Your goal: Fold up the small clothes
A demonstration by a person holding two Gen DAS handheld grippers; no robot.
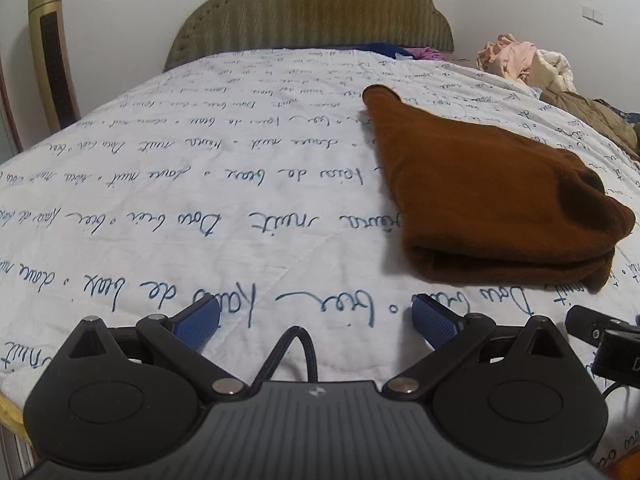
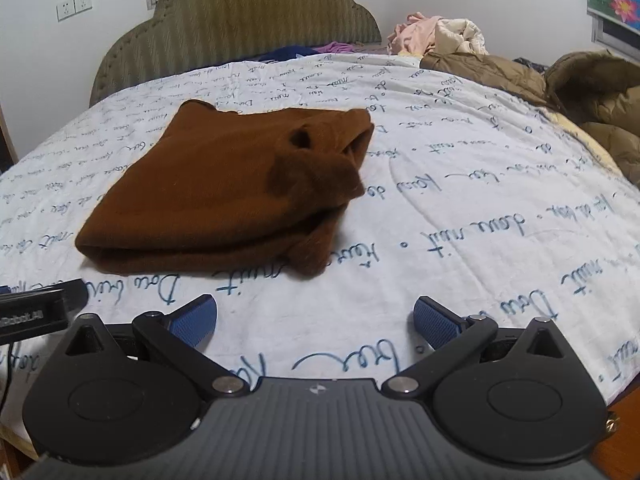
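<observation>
Both tongs, left (image 1: 316, 320) and right (image 2: 316, 320), gape wide, empty, near the folded brown garment (image 2: 224, 192).

Folded garment on the bed

The folded garment (image 2: 224, 184) lies mid-quilt (image 2: 460, 208); a clothes pile (image 2: 436, 36) sits at the far right corner, beside the headboard (image 2: 240, 20).

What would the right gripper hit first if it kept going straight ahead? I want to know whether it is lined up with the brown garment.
Probably bare bedspread first. The open right gripper points past the folded brown garment, which lies left of its line; depth is unclear.
</observation>
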